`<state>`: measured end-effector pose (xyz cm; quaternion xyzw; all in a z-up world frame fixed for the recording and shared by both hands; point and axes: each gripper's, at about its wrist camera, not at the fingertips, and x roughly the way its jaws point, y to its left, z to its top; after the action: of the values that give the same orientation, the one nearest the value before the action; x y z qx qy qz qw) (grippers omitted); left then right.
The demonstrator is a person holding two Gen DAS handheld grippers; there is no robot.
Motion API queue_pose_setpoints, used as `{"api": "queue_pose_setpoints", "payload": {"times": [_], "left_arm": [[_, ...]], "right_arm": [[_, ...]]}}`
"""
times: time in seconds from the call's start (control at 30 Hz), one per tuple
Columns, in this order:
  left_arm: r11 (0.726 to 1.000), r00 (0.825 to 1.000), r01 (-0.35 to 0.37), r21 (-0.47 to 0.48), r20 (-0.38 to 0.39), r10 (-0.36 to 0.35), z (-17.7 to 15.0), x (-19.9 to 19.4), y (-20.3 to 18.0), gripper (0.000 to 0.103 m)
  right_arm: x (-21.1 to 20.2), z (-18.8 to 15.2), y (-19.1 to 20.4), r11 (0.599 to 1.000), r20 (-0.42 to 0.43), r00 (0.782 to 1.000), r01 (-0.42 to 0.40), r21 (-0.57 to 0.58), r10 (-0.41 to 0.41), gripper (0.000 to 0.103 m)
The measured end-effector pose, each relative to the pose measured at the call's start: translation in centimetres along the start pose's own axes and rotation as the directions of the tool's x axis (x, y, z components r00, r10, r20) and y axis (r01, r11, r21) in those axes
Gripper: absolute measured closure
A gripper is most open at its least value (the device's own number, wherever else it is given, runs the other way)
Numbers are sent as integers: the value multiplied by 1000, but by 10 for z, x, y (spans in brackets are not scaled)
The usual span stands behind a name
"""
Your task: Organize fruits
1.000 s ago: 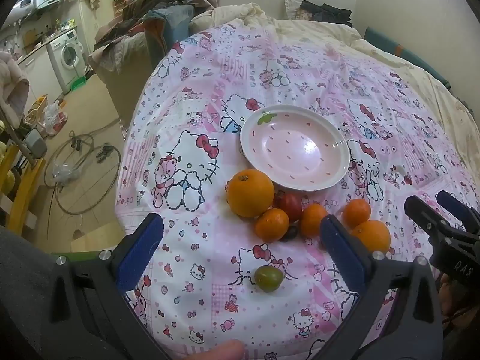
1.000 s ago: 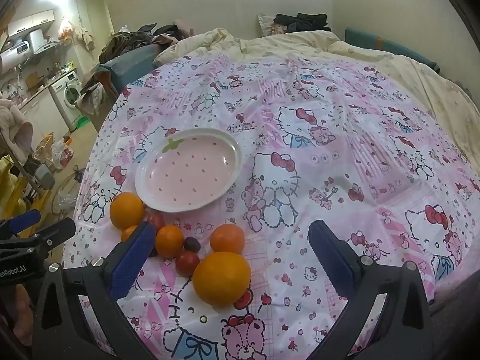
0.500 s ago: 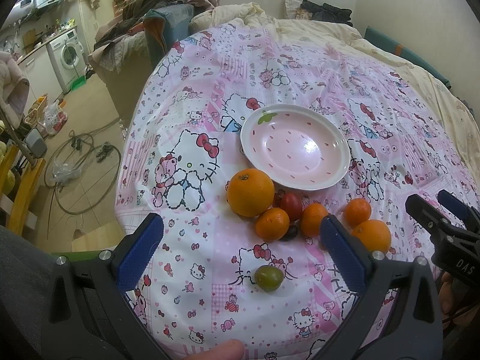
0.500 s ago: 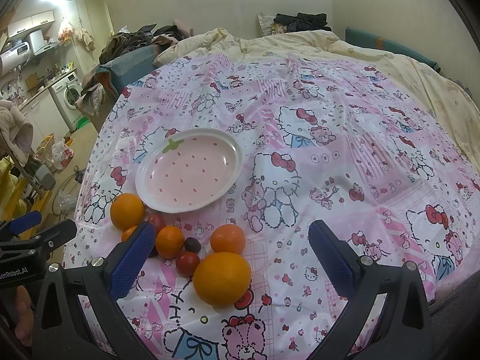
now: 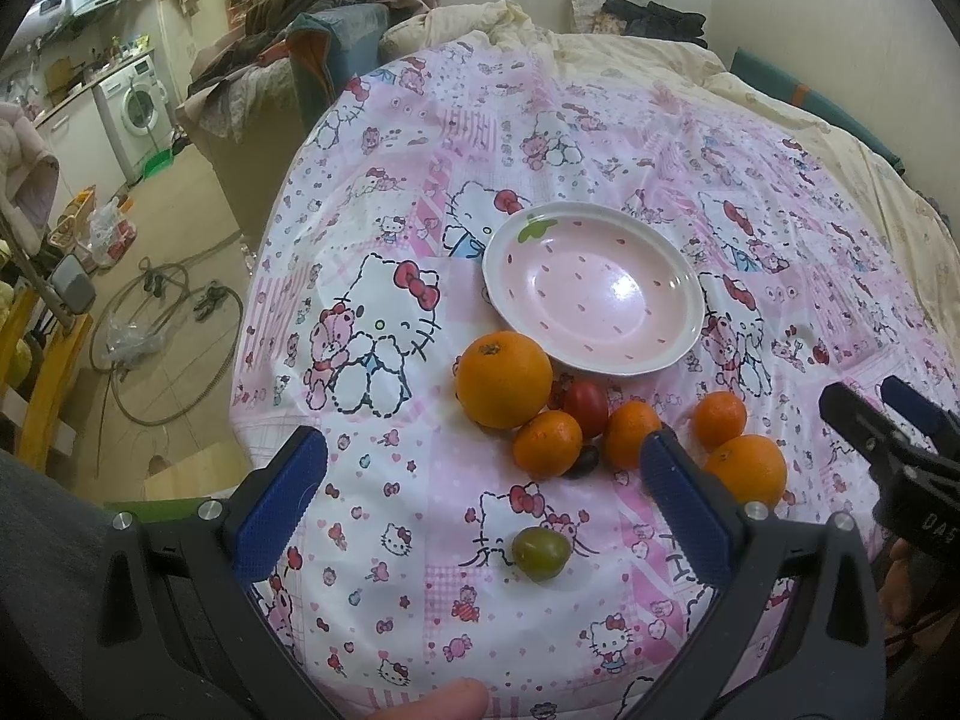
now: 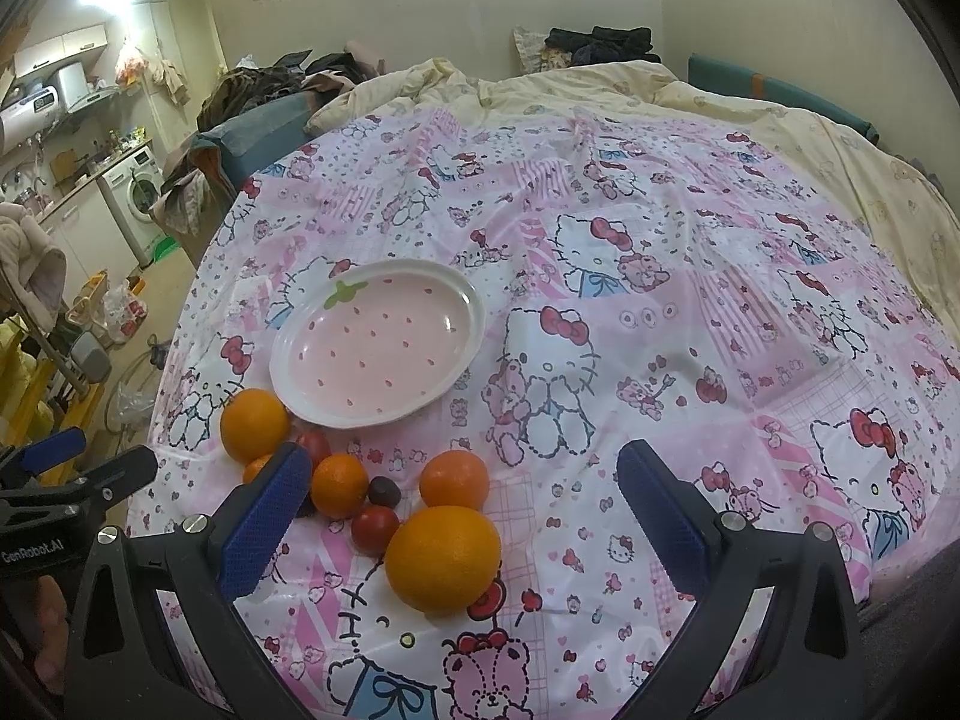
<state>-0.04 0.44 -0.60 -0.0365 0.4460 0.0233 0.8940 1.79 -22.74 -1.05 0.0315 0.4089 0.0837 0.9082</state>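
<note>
An empty pink strawberry-pattern plate point(image 5: 594, 312) point(image 6: 378, 342) lies on the pink cartoon-cat cloth. In front of it sit several fruits: a big orange point(image 5: 503, 379) point(image 6: 254, 425), small oranges point(image 5: 547, 443) point(image 6: 339, 485), a red tomato point(image 5: 585, 399), a dark grape point(image 5: 583, 459), a green fruit point(image 5: 540, 553), another large orange point(image 6: 443, 558) point(image 5: 746, 469). My left gripper point(image 5: 480, 492) hovers open just short of the green fruit. My right gripper point(image 6: 465, 510) is open, with the large orange between its fingers' line, untouched.
The cloth covers a bed with a cream duvet point(image 6: 720, 96) behind. The bed edge drops to the floor at left, where cables point(image 5: 162, 324), a washing machine point(image 5: 135, 105) and piled clothes point(image 5: 288, 36) stand. Each gripper shows at the edge of the other's view.
</note>
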Motion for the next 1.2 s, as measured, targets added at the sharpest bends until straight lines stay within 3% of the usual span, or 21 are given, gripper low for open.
{"api": "queue_pose_setpoints", "payload": {"times": [1.2], "left_arm": [[1000, 1000, -10, -3, 7, 10, -1, -2, 0, 0]], "right_arm": [[-3, 1, -2, 1000, 7, 1000, -5, 10, 5, 0]]}}
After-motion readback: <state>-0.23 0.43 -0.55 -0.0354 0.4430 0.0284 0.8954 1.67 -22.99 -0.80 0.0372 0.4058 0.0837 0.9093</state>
